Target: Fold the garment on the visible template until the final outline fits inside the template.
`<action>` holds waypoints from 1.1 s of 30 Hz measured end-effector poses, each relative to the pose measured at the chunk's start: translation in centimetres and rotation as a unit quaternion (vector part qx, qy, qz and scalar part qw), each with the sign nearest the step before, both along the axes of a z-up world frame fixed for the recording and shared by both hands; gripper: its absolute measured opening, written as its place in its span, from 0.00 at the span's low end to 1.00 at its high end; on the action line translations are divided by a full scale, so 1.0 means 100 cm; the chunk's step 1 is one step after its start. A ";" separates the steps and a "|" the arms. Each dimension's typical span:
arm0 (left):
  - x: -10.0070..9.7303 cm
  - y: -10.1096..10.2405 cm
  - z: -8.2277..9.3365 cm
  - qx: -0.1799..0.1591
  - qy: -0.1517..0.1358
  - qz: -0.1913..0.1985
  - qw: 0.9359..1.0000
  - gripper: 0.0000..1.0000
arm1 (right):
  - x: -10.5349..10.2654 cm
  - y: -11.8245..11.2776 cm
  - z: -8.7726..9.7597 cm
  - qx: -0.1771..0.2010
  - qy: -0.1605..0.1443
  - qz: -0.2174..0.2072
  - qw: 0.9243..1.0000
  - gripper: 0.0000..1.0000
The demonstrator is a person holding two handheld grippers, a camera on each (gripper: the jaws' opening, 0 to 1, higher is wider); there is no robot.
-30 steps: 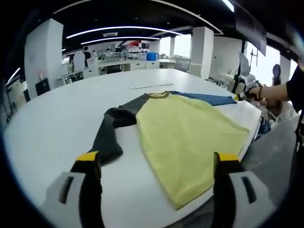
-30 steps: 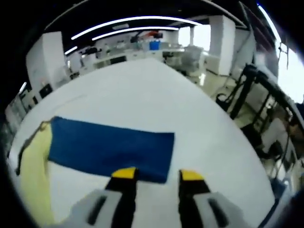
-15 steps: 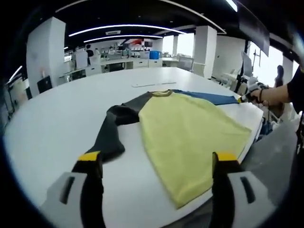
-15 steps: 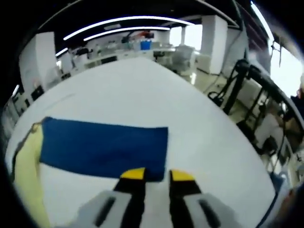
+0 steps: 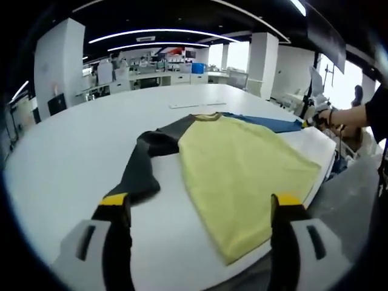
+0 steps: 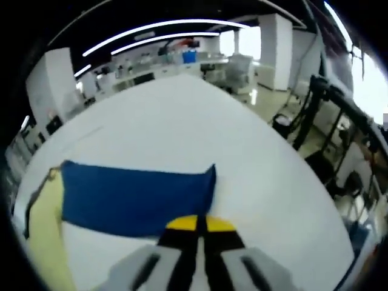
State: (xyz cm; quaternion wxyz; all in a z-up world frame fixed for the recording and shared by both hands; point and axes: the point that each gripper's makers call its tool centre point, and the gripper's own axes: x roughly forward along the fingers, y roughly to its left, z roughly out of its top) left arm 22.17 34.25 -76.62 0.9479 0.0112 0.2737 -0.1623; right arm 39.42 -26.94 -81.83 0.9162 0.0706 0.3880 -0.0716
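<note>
Garment [image 5: 242, 176]: spread flat on the white table [image 5: 66, 157], yellow body near the edge, ready for a first fold.
Blue sleeve [image 6: 133, 197]: stretched sideways; its cuff is the natural handle.
Right hand-held gripper [image 6: 197, 223]: jaws closed together at the cuff's edge, apparently pinching it for folding inward.
Left hand-held gripper [image 5: 197, 203]: jaws wide apart, empty, hovering near the dark sleeve [image 5: 142, 170].

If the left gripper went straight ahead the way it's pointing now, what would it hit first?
Probably the yellow shirt body: the left gripper stands open, with that cloth lying on the white table straight ahead between its jaws. Depth is hard to judge.
</note>
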 end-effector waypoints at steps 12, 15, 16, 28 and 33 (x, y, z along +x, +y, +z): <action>0.002 0.000 -0.003 0.000 0.001 -0.003 1.000 0.98 | 0.039 -0.014 0.036 0.002 -0.047 0.001 0.999 0.00; 0.001 0.002 -0.003 0.001 0.001 -0.001 1.000 0.99 | 0.045 -0.016 0.039 0.006 -0.049 -0.001 0.999 0.00; 0.001 0.003 -0.003 0.001 0.001 0.000 1.000 0.99 | 0.045 -0.016 0.040 0.010 -0.051 -0.004 0.999 0.00; -0.001 0.006 -0.002 0.006 -0.001 -0.005 1.000 0.99 | 0.057 -0.009 0.052 0.060 -0.076 -0.022 0.995 0.00; -0.001 0.002 -0.001 0.004 -0.001 -0.011 1.000 0.99 | 0.063 -0.004 0.063 0.060 -0.086 -0.010 0.994 0.00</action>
